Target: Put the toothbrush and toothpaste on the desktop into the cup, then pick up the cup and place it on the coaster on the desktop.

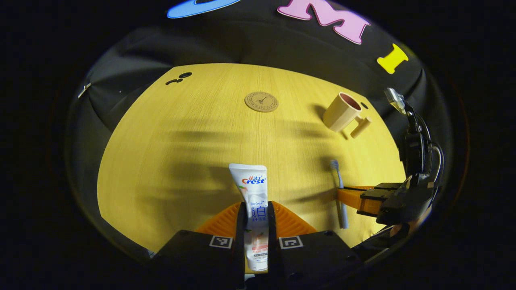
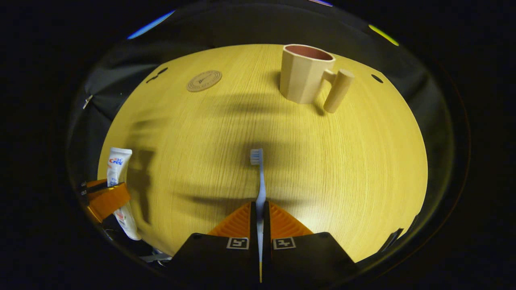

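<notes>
In the left gripper view, my left gripper (image 1: 256, 211) is shut on the white toothpaste tube (image 1: 250, 185), which sticks out forward between the fingers. In the right gripper view, my right gripper (image 2: 260, 209) is shut on the handle of the light blue toothbrush (image 2: 260, 177), bristle head pointing away. The beige cup (image 2: 303, 74) with a peg handle stands upright at the far side of the wooden desktop (image 2: 342, 161); it also appears as the cup (image 1: 342, 112). The round coaster (image 1: 261, 101) lies far centre. The right gripper (image 1: 354, 199) with the toothbrush (image 1: 338, 181) is at the right of the left gripper view.
The toothpaste (image 2: 117, 165) held by the left gripper (image 2: 105, 197) appears at the left of the right gripper view. The coaster (image 2: 204, 80) lies left of the cup. Small dark holes (image 1: 179, 78) mark the desktop's far left corner. Black cloth surrounds the desk.
</notes>
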